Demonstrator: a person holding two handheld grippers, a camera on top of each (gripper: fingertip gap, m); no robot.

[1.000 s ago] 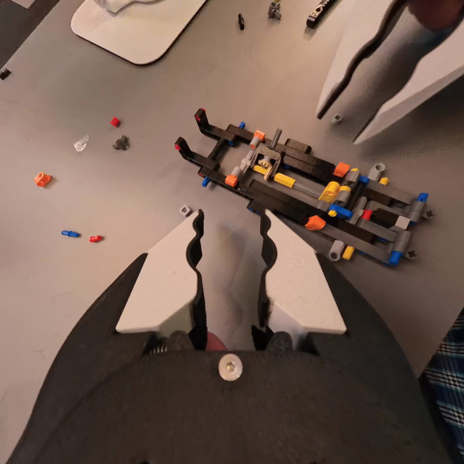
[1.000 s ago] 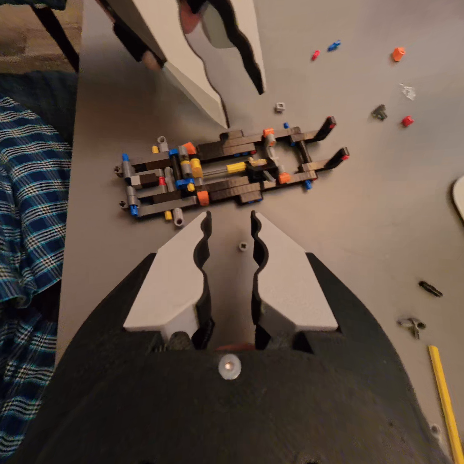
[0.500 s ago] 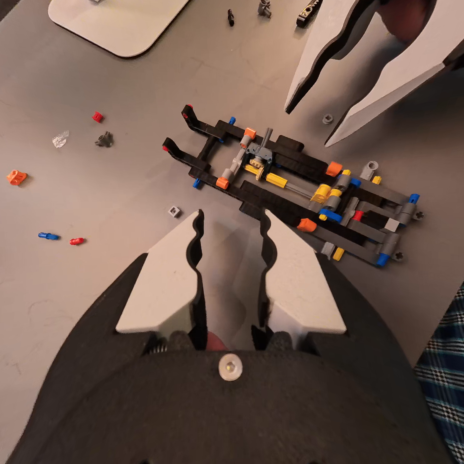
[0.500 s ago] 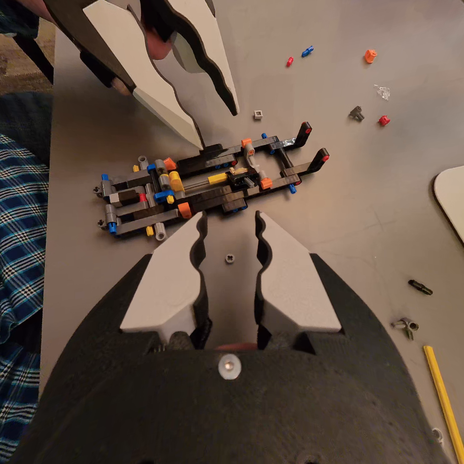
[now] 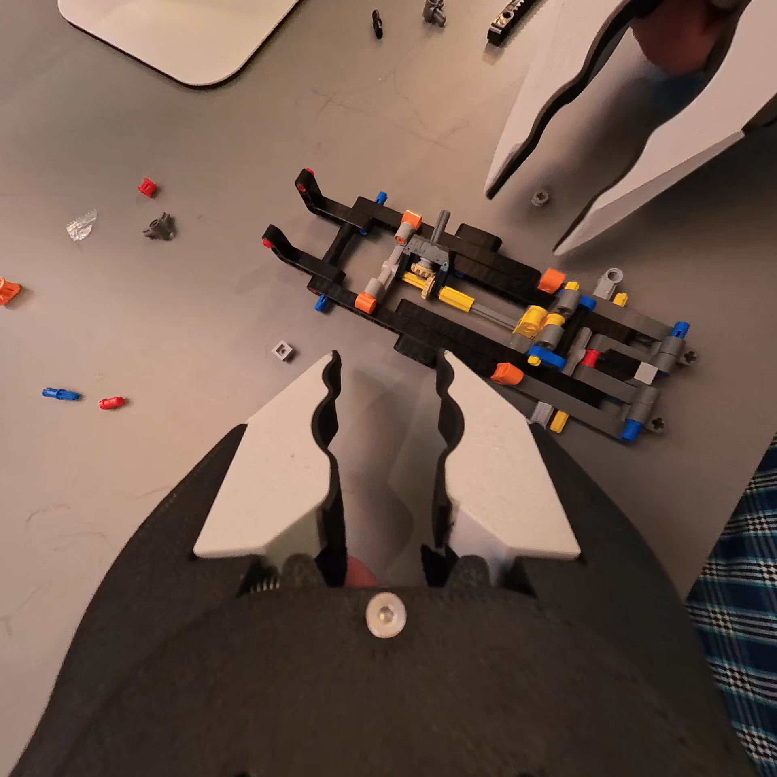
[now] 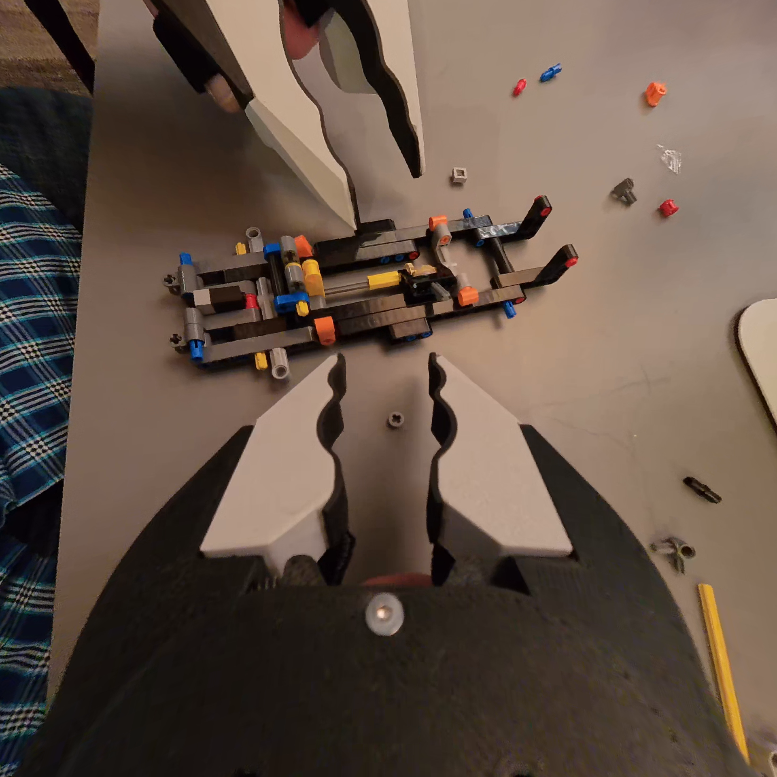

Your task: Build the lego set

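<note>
A long black and grey lego chassis point(image 5: 462, 302) with orange, yellow and blue pieces lies flat on the grey table point(image 5: 210, 138); it also shows in the right wrist view point(image 6: 370, 286). My left gripper point(image 5: 387, 357) is open and empty, its tips at the chassis's near edge. My right gripper point(image 6: 384, 359) is open and empty on the opposite side of the chassis, with a small grey bush point(image 6: 395, 419) on the table between its fingers. Each gripper shows across the chassis in the other's view: the right one point(image 5: 523, 223) and the left one point(image 6: 384, 202).
Loose pieces lie about: a small grey square stud point(image 5: 282, 350), red point(image 5: 112, 403) and blue point(image 5: 61, 394) pins, an orange piece point(image 5: 7, 290), a dark grey connector point(image 5: 159, 227), a red bush point(image 5: 147, 187). A white board point(image 5: 181, 33), a black pin point(image 6: 701, 490), a yellow rod point(image 6: 721, 668). Plaid cloth point(image 6: 29, 336) at the table edge. My right fingertips sit around 9 cm from my left ones. The left tips stand about 15 cm off the dark grey connector point(image 5: 159, 227). My right wrist view point(image 6: 625, 187) looks at it from another angle.
Both grippers have shifted slightly around the chassis and stay open. The right gripper has drawn over the small grey bush, which now lies between its fingers. The chassis has not moved.
</note>
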